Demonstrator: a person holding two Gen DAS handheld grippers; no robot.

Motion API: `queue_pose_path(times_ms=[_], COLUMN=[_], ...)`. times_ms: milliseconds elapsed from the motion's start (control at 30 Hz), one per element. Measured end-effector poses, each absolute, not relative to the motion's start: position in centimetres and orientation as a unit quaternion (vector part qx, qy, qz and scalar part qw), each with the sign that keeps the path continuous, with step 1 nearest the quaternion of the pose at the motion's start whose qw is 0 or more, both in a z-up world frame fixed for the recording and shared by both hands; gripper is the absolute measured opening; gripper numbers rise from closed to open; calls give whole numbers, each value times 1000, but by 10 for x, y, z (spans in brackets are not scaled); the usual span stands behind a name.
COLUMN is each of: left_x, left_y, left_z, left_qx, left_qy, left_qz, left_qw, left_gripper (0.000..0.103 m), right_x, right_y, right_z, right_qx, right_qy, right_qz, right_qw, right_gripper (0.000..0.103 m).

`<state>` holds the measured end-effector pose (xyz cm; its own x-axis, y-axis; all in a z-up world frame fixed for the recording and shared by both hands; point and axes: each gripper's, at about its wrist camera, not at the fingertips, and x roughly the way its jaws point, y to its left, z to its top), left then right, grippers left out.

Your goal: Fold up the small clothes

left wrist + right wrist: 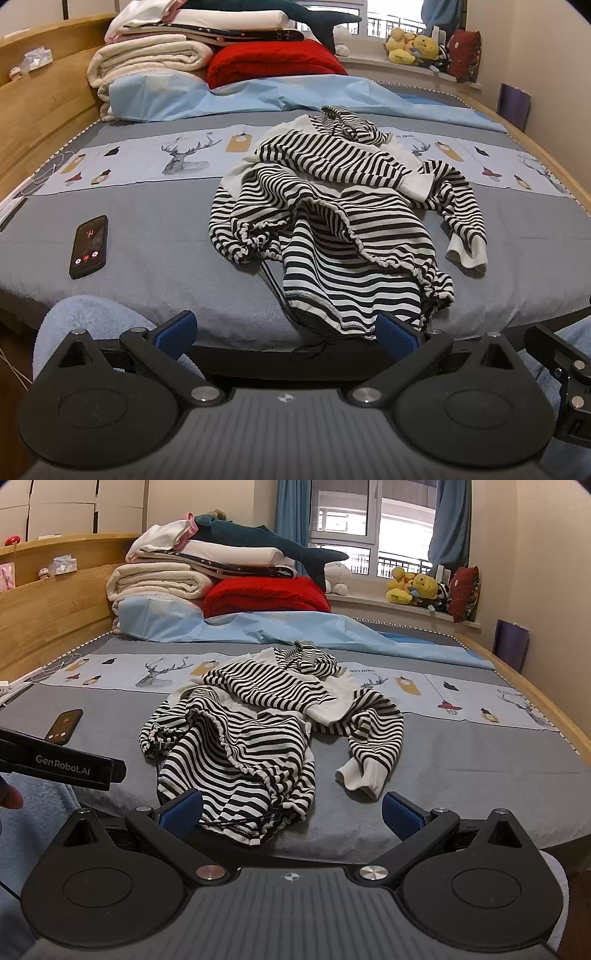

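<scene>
A crumpled black-and-white striped top (pixel 332 206) lies in a heap near the middle of the grey bedspread (pixel 155 236), its drawstring hem bunched toward the near edge of the bed and one long sleeve with a white cuff (pixel 360 775) trailing off to the right. The left gripper (pixel 288 334) hangs at the near edge of the mattress with its blue-padded fingers (pixel 177 328) spread wide and nothing between them; the right-hand pad sits just in front of the garment's lower hem, though whether it touches the cloth cannot be told. The right gripper (pixel 291 812) is likewise spread wide and holds nothing, its left pad (pixel 183 808) overlapping the hem's near corner in the view and its other pad near the white cuff (contact is again unclear). A black drawstring cord (pixel 275 284) runs out from under the hem toward the bed's edge. A phone (pixel 88 246) with a lit screen rests flat on the bedspread, well to the left of the top. At the far end, folded cream blankets (pixel 155 581), a red blanket (pixel 264 596) and a plush shark (pixel 269 546) are stacked against the wooden headboard (pixel 40 92), and yellow soft toys (pixel 412 585) sit on the windowsill.
</scene>
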<state>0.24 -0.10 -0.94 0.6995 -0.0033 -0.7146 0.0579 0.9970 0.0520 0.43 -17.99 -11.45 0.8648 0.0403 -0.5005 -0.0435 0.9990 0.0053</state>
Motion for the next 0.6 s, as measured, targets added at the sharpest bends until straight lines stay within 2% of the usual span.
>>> queue_pose_path(times_ms=[600], left_x=[2], left_y=[2], left_z=[-9], left_qx=[32], left_qy=[392], left_qz=[-18], left_qw=[919], left_gripper=[103], right_x=[3], right_y=[-180], right_z=[-113], right_qx=[-5], right_qy=[262], right_qz=[29], right_qw=[965], right_gripper=[102])
